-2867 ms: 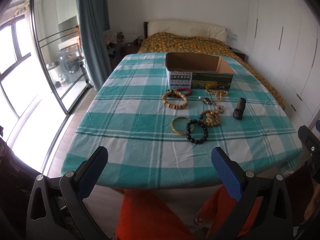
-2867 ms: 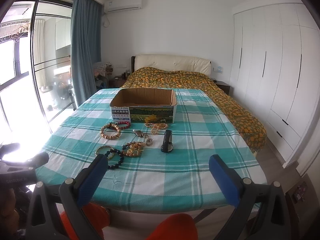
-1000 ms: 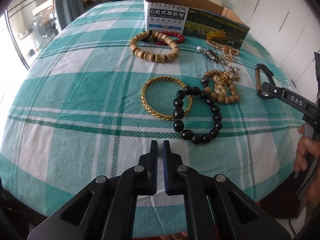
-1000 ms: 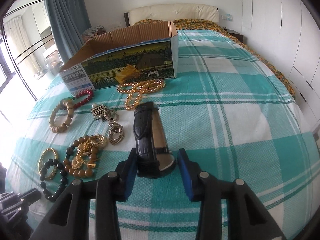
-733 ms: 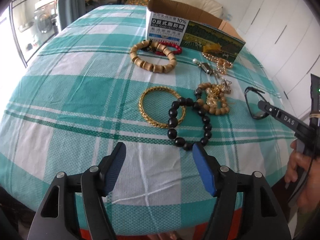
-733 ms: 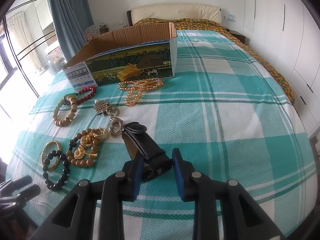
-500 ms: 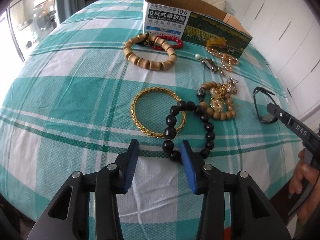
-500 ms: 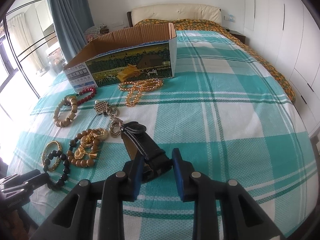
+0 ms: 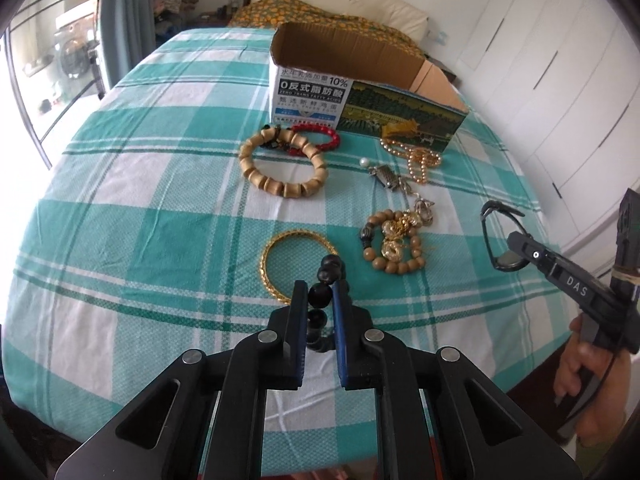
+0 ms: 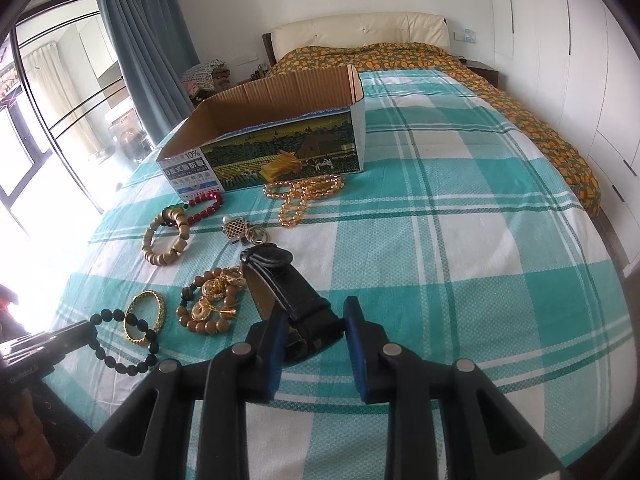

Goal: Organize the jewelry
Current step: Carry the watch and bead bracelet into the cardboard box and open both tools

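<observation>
Left gripper (image 9: 320, 294) just closed in on the black bead bracelet (image 9: 325, 280), pads now clamped on one bead, the rest of the loop dangling clear of the checked cloth (image 9: 160, 208) covering the desk. Seen from the right wrist view as a string of black beads (image 10: 120, 344) hanging off the left fingers, partly across the gold bangle (image 10: 146, 316). Right gripper (image 10: 316, 320) clenched on the black watch (image 10: 288, 288), strap sticking up and forward between blue pads, lifted off the cloth. From the left wrist view, watch loop (image 9: 500, 240) held at the tip of the right gripper, a hand (image 9: 588, 380) wrapped round its handle.

Lying on the cloth: gold bangle just beyond the left fingertips, a brown bead bracelet (image 9: 394, 248) tangled with gold chain, a chunky wooden bracelet (image 9: 284, 164), a red bead bracelet (image 9: 320, 140) touching it and close to the box, a silver pendant (image 9: 386, 176), a gold bead necklace (image 9: 420, 158). Open cardboard box (image 10: 280, 152) behind them, nothing visible inside from here. Bed (image 10: 400, 52) with orange patterned cover further back.
</observation>
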A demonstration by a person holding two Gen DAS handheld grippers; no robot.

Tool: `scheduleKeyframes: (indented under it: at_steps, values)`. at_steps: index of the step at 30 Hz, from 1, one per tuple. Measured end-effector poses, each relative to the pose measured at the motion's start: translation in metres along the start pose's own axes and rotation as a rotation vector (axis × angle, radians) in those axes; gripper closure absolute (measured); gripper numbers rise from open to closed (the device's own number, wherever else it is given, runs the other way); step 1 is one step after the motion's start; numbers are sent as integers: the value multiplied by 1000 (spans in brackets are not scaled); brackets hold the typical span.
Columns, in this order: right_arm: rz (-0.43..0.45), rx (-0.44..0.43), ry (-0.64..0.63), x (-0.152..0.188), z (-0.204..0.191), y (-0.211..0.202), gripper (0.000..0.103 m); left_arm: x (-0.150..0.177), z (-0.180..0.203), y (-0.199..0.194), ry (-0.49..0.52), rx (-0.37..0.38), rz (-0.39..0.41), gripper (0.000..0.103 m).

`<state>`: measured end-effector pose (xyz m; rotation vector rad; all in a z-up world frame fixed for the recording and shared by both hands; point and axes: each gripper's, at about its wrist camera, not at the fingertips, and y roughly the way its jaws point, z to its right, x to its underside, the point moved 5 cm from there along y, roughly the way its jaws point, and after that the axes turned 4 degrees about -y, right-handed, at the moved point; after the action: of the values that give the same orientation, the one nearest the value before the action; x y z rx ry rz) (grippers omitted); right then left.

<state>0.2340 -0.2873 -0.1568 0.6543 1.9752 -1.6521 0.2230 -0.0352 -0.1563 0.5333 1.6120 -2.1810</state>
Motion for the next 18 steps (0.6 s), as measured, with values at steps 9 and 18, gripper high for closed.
scheduleKeyframes:
  at_steps: [9,18]
  values:
    - [25,-100,-17,-76,-24,-17,75,-98,22,-33,65,14,92,93]
    - [22,-138,21,-194,-40,13,75,-219,62,-10,136,-10,123,93]
